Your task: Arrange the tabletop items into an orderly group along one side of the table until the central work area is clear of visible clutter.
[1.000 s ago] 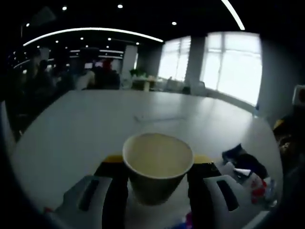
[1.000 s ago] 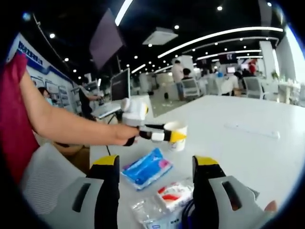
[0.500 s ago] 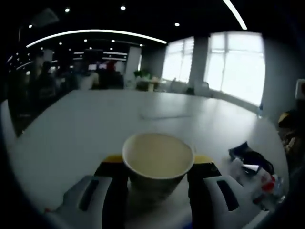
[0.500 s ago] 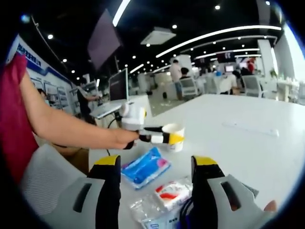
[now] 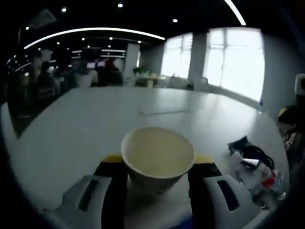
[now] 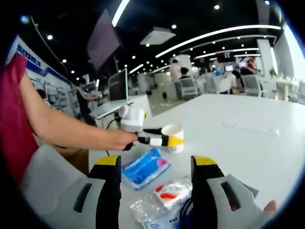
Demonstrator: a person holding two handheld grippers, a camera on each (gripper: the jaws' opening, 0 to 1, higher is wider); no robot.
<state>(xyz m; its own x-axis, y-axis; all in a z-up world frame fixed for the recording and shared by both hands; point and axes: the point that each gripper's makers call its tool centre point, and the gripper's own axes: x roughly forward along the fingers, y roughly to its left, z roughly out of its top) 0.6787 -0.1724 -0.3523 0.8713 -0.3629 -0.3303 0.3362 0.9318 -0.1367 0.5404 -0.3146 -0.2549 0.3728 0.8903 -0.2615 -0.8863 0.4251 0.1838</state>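
— Cup (image 5: 157, 157): where do we log it?
— Pinched between our left gripper (image 5: 157, 174) jaws. Right gripper (image 6: 155, 183) spread wide, blue packet (image 6: 144, 167) just ahead, red-and-white packet (image 6: 169, 192) between its jaws.

paper cup (image 6: 175, 137) lower toward table (image 6: 248, 148), left gripper (image 6: 159, 139) dipped slightly

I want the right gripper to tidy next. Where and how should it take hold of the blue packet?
Probably across the narrow width of the blue packet, coming down from above. It lies flat on the table, so a side approach finds no edge to pinch. The right gripper is open just short of it.
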